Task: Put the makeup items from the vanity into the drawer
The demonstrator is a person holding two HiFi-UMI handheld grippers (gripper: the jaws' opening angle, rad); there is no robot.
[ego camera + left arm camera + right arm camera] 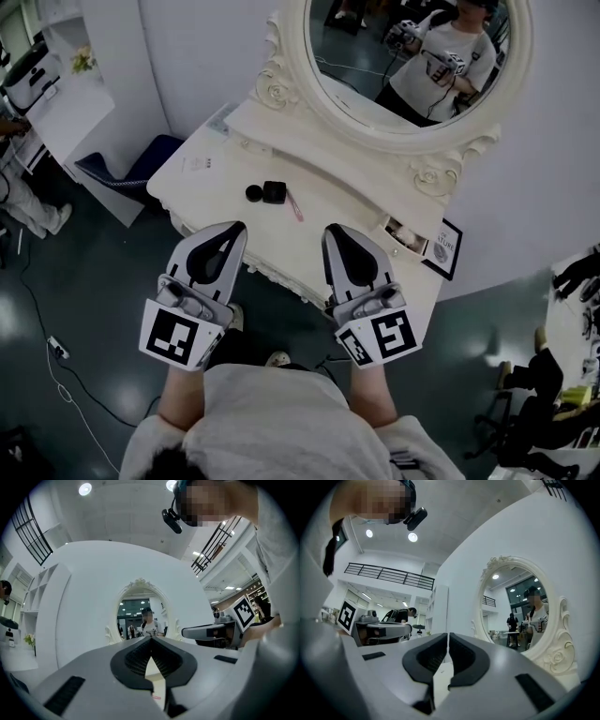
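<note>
On the white vanity top (356, 202) lie a black round compact (253, 193), a black square case (275, 192) and a thin pink stick (294, 206). At the vanity's right end what looks like a small open drawer (405, 236) shows something inside. My left gripper (238, 226) hangs at the vanity's front edge, just short of the black items, with its jaws shut and empty (150, 639). My right gripper (334, 230) is beside it, to the right of the pink stick, also shut with nothing in it (447, 635). Both point level at the oval mirror (412, 56).
A framed sign (449, 246) leans at the vanity's right end and a sheet of paper (196, 164) lies at its left end. A blue chair (131, 169) stands left of the vanity. A cable (56, 349) runs over the dark floor. A person (23, 202) stands at the far left.
</note>
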